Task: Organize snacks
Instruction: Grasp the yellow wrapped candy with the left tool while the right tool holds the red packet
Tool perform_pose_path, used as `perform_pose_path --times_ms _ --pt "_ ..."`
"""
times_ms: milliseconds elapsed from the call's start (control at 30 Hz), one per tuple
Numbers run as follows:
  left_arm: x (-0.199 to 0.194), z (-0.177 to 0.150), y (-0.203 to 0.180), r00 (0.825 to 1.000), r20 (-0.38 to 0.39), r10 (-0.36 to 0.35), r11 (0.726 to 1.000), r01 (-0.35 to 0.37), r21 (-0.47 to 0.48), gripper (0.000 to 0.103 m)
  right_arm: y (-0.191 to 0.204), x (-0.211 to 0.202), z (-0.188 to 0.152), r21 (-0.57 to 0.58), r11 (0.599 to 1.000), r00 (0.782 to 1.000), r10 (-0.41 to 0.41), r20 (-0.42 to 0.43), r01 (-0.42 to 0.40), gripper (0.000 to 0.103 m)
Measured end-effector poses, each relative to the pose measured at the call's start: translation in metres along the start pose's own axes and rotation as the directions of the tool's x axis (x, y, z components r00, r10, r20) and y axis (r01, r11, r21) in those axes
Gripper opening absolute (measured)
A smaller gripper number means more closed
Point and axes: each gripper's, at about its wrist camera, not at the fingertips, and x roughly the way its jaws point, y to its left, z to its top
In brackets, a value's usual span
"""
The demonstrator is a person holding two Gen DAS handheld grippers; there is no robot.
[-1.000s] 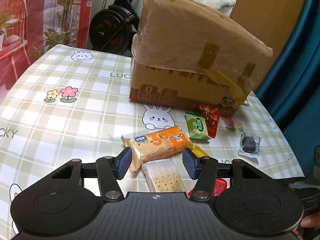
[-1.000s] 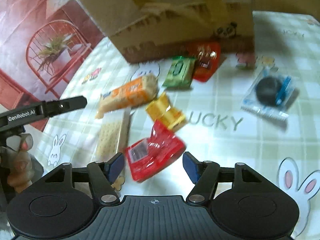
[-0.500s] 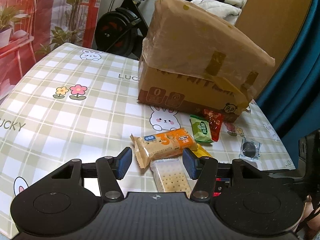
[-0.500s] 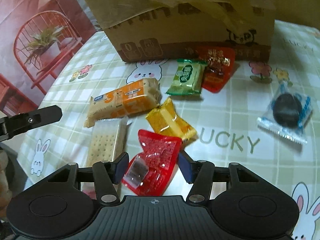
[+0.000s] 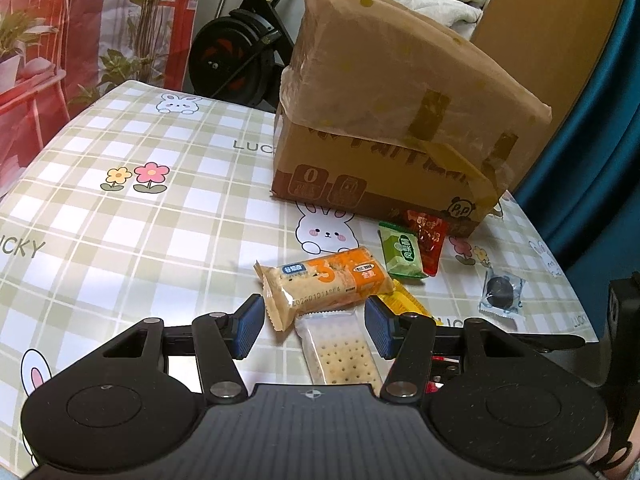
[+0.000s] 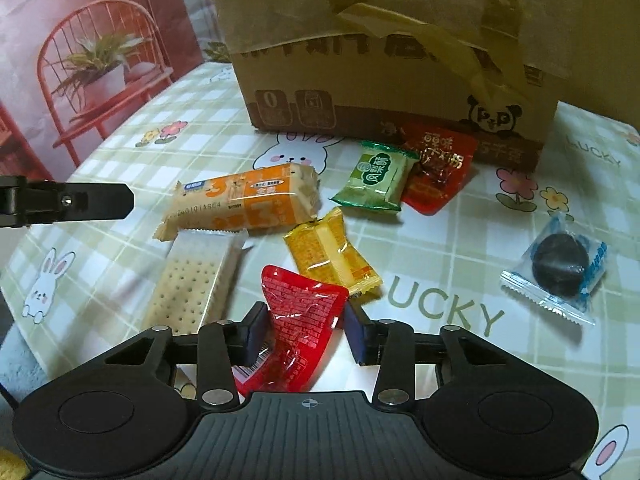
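Observation:
Several wrapped snacks lie on the checked tablecloth in front of a cardboard box. My right gripper has a red snack packet between its pads. Its jaws are closing and the packet crumples upward between them. Beyond it lie a yellow packet, an orange biscuit pack and a white cracker pack. My left gripper stands open over the cracker pack, the orange pack just ahead, pads clear of both.
A green packet and another red packet lie against the box. A dark cookie in clear wrap sits alone at the right. One left gripper finger reaches in from the left. An exercise bike stands behind the table.
The right jaws have come together on the red packet, which now stands bent between the pads. The right gripper has shifted a little. The left gripper has stayed open and nearly still.

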Motion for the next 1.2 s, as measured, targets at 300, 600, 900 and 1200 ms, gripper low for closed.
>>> perform_pose_path --times_ms 300,600,900,1200 --pt "0.008 0.002 -0.013 0.997 -0.044 -0.066 0.997 0.068 0.033 0.035 -0.038 -0.037 0.005 0.058 0.998 0.990 -0.001 0.138 -0.007 0.033" --pt "0.071 0.001 -0.059 0.964 -0.233 -0.130 0.991 0.132 -0.005 0.036 -0.087 -0.049 0.016 0.131 0.991 0.973 -0.035 0.228 0.005 0.033" --pt "0.117 -0.001 -0.087 0.969 -0.247 -0.006 1.000 0.009 0.012 0.052 -0.103 -0.058 0.007 0.146 0.988 0.962 0.000 0.274 -0.042 0.033" --pt "0.127 -0.012 -0.127 0.982 -0.141 0.126 0.964 -0.087 0.251 0.053 -0.117 -0.063 -0.006 0.195 0.979 0.954 0.000 0.299 -0.061 0.033"
